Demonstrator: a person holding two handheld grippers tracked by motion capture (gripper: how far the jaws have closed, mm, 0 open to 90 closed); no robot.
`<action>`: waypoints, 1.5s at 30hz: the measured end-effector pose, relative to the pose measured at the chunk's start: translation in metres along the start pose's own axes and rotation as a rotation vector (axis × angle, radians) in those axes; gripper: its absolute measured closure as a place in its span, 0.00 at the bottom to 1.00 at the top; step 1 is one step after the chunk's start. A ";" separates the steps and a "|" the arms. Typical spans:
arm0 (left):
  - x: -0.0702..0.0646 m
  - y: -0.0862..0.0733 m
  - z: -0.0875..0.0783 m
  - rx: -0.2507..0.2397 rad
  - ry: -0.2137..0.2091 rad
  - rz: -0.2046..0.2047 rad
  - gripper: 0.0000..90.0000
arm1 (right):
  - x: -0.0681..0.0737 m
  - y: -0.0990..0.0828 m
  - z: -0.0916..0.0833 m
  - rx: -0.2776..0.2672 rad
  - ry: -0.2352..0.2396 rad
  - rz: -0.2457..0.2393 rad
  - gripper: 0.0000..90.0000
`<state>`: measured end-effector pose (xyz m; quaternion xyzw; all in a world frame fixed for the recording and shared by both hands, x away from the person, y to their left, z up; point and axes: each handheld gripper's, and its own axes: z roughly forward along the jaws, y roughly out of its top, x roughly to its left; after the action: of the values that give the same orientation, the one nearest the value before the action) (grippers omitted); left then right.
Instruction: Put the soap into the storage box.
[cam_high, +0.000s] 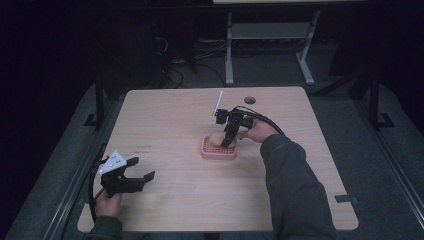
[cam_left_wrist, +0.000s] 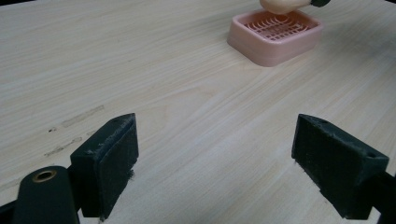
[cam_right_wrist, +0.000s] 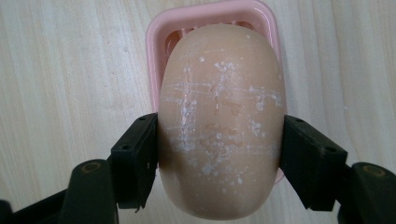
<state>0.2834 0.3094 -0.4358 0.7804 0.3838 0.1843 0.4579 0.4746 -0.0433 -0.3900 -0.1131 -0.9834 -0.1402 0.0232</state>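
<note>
A peach-coloured bar of soap (cam_right_wrist: 222, 121), scratched white on its face, is held between the jaws of my right gripper (cam_right_wrist: 219, 158). It hangs just above a pink slotted soap dish (cam_high: 218, 148) at the table's middle; the dish's rim (cam_right_wrist: 161, 28) shows behind the soap. In the high view the right gripper (cam_high: 228, 141) points down over the dish with the soap (cam_high: 216, 137) at its tips. My left gripper (cam_high: 141, 169) rests near the table's front left, open, with bare wood between its jaws. The left gripper view shows the dish (cam_left_wrist: 275, 37) far off at the upper right.
The light wooden table (cam_high: 165, 120) has a round cable hole (cam_high: 249, 100) near its far edge. Faint marks (cam_left_wrist: 74, 128) lie on the wood ahead of the left gripper. A white desk frame (cam_high: 270, 45) stands on the floor beyond the table.
</note>
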 end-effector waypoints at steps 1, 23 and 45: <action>0.000 0.000 0.000 0.001 0.000 -0.001 0.16 | 0.000 0.000 0.001 0.001 0.000 -0.001 0.35; 0.000 0.000 0.000 0.002 0.000 0.000 0.16 | -0.003 0.006 0.014 0.026 0.013 -0.009 0.35; 0.001 0.000 0.000 0.001 0.001 0.001 0.16 | -0.002 0.010 0.025 0.055 0.016 -0.012 0.35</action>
<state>0.2837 0.3103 -0.4356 0.7807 0.3837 0.1845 0.4574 0.4782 -0.0276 -0.4115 -0.1052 -0.9873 -0.1143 0.0330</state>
